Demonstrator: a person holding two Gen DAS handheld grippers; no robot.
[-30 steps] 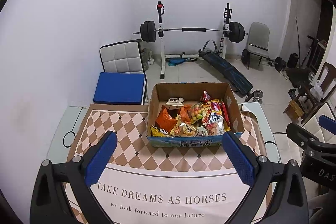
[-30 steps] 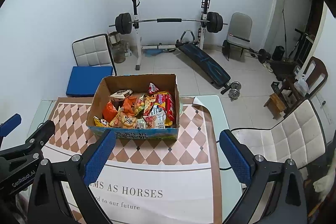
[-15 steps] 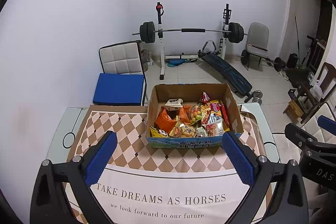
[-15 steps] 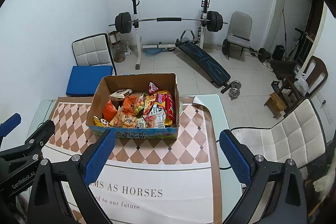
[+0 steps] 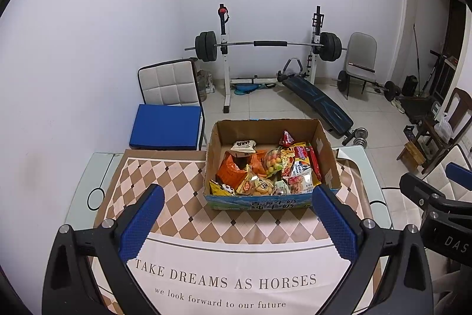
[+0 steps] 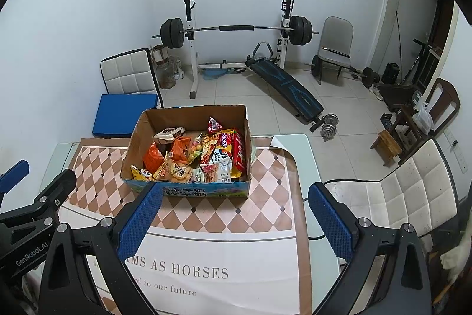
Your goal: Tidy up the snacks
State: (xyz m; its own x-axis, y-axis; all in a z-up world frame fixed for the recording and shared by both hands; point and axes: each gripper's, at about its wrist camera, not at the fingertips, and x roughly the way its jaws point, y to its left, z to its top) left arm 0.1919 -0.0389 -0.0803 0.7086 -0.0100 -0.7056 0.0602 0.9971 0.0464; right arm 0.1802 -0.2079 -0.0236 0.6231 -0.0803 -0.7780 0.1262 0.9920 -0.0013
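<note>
**Inspector:** Largest first. The table [image 5: 88,167] carries a checked cloth [image 5: 165,185] with a printed white panel. At its far edge stands an open cardboard box [image 5: 327,155], flaps up, blue print on the near wall.

**Clerk:** And the task's goods?

**Inspector:** The snack packets [image 5: 265,167] all lie inside that box in a loose heap: orange bags [image 6: 153,155] at the left, a red pack [image 6: 239,149] along the right wall, a pale packet [image 6: 168,133] at the back, small ones along the front. None shows on the cloth.

**Clerk:** The tools?

**Inspector:** The left gripper [image 5: 236,219] and the right gripper [image 6: 233,217] both stand wide, nothing between the blue pads, held above the near half of the cloth and well short of the box.

**Clerk:** What stage is that?

**Inspector:** It cannot be settled. Packets heaped in a box would suit a pile waiting to be sorted, or a lot gathered up and put away.

**Clerk:** If a packet is to be handled, what is good practice?

**Inspector:** In my judgement: come down from above, clear of the box walls. Take one top packet by a sealed edge; the film looks slippery and the contents crushable, so close gently. Watch that neighbours do not lift with it.
</note>
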